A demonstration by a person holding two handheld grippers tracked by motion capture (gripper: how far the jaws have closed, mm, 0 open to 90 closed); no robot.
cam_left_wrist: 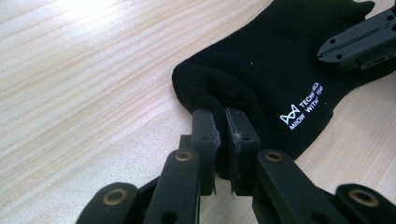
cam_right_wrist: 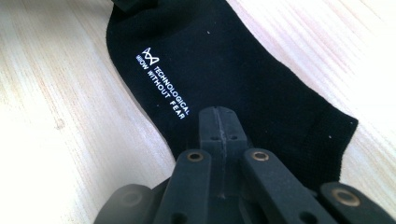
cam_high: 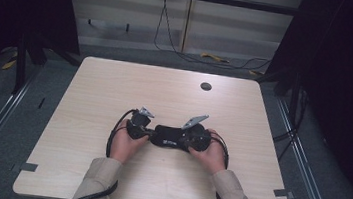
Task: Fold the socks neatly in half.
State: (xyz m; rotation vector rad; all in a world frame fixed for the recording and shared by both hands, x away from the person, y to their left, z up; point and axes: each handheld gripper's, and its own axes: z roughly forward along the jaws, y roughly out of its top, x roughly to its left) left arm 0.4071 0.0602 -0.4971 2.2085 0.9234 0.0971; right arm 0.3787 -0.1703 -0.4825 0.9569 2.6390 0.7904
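Both tongs are gripping one black sock (cam_high: 169, 136) at mid-frame in the high view; the left gripper (cam_left_wrist: 225, 122) is pinching a raised fold at the sock's rounded end; the right gripper (cam_right_wrist: 219, 122) is sitting closed on the flat cloth at the opposite end. Sock's long axis is running left to right between them across the table (cam_high: 115, 87); each hand is holding its own end, neither nearer.

The high view looks forward and down from above the person's side, far from the worktop (cam_high: 115, 92). Each gripper view rides low and close behind its own jaws. All three share the black sock (cam_high: 168, 136) between the grippers.
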